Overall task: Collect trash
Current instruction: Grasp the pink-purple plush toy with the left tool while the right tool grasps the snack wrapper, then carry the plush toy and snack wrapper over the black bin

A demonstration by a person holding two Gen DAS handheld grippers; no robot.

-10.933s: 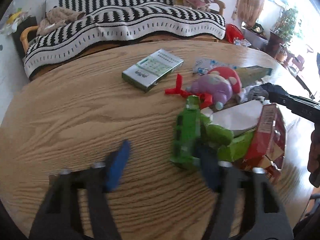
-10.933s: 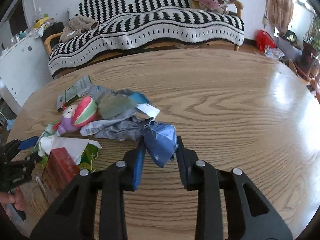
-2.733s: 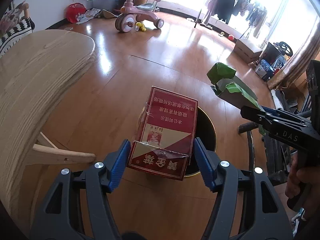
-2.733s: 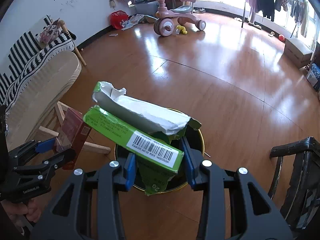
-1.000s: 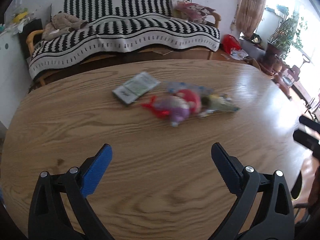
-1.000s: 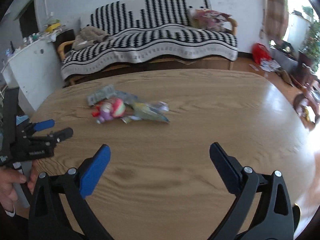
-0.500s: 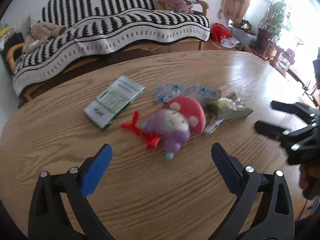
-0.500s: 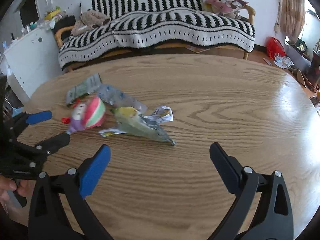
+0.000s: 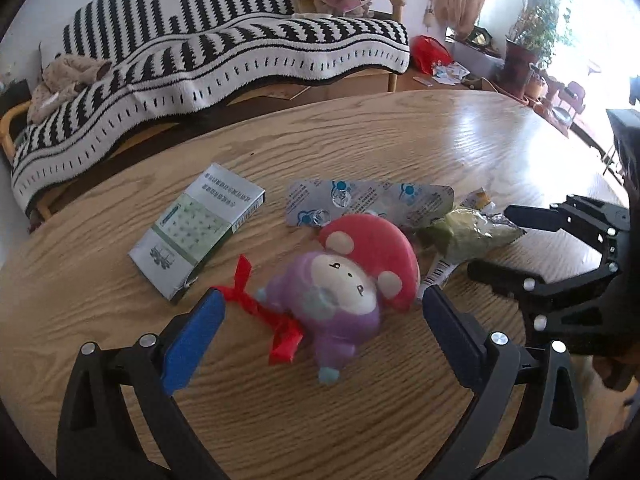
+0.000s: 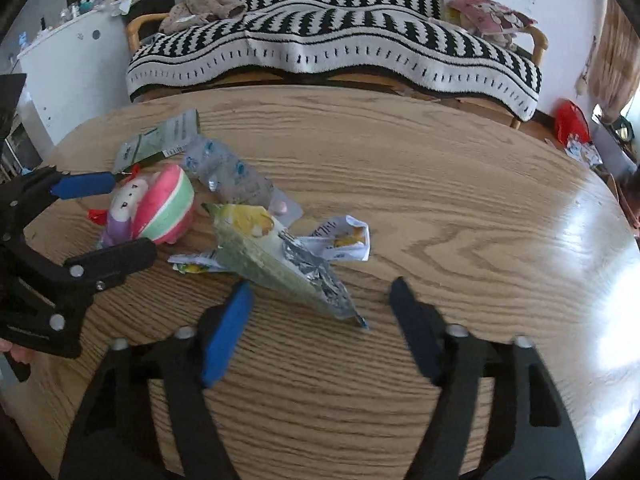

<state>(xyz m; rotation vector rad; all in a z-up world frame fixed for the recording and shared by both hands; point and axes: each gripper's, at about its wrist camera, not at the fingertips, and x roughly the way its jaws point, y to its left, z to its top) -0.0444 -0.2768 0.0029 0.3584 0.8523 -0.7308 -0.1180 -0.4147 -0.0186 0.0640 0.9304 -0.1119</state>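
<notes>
Left gripper (image 9: 324,306): one, jaws spread wide and empty, straddling the plush toy (image 9: 344,284) on the oval wooden worktop (image 9: 280,408).

Right gripper (image 10: 318,300): one, jaws wide and empty, straddling the near tip of the green foil pouch (image 10: 280,268).

Plush toy: one, purple body, red cap, red ribbon. Soft and light by the look of it; probably not trash, best left.

Green foil pouch: one, flattened and crinkled, lying between the toy and the worktop's middle. Likely very light, thin and slippery; it should crumple under a pinch. Best hold judged to be the narrow near corner or the torn silver mouth.

Torn paper wrappers: two, a white scrap (image 10: 344,238) touching the pouch's far side and a yellow-printed strip (image 10: 194,262) beside its left edge. Flimsy; pinch at an edge.

Silver blister sheet (image 9: 368,200): one, just behind the toy. Thin, semi-stiff, slick; take it by a free long edge.

Green-and-white carton (image 9: 200,228): one, flat, stiff, apart to the left. Grip across its short sides.

Striped sofa (image 9: 224,48): one, beyond the worktop.
</notes>
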